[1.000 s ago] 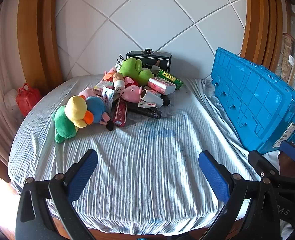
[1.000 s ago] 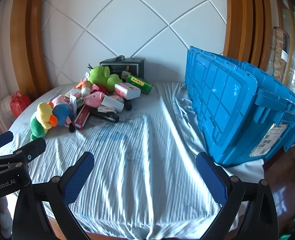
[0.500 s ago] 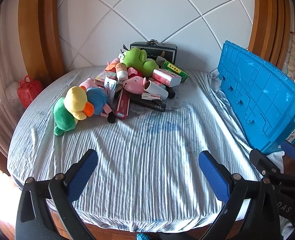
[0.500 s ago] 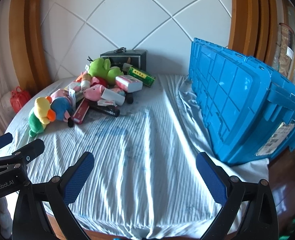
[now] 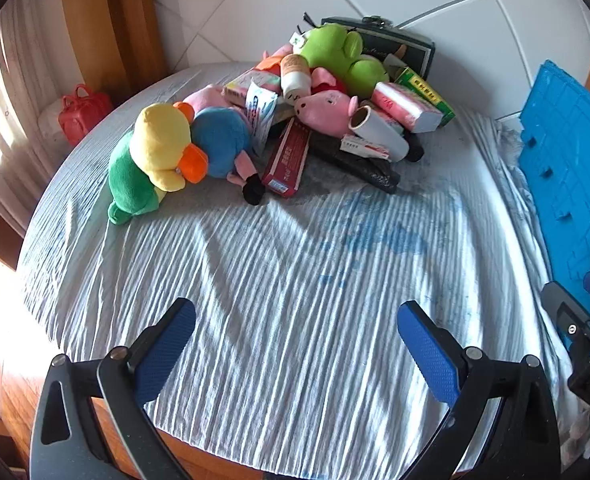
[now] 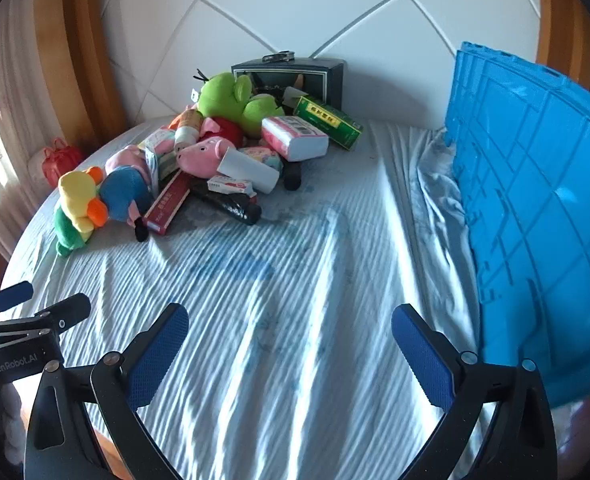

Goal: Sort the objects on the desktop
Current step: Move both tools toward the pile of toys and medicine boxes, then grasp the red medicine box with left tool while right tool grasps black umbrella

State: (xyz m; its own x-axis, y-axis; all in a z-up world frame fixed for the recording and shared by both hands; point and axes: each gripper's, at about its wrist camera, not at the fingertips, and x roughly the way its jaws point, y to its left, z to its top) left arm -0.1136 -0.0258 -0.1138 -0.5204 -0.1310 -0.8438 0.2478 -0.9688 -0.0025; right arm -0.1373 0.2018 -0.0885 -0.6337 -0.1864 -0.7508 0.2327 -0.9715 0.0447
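A pile of objects lies at the far side of a round table covered by a striped white cloth (image 5: pixel 295 300). It holds a yellow-green duck plush (image 5: pixel 151 160), a blue plush (image 5: pixel 221 142), a pink pig plush (image 5: pixel 325 110), a green plush (image 5: pixel 335 54), a red flat box (image 5: pixel 287 160), a white roll (image 5: pixel 379 134) and a pink-white tissue pack (image 5: pixel 407 106). My left gripper (image 5: pixel 295 344) is open and empty above the near cloth. My right gripper (image 6: pixel 289 348) is open and empty, also near the front edge. The pile also shows in the right wrist view (image 6: pixel 215 160).
A large blue plastic crate (image 6: pixel 535 208) stands on the table's right side. A dark box (image 6: pixel 291 78) stands against the white wall behind the pile. A green carton (image 6: pixel 327 120) leans by it. A red bag (image 5: pixel 81 112) sits off the table's left.
Both grippers have moved forward and tilted down toward the table; the pile looks nearer and larger. Both stay open and empty.
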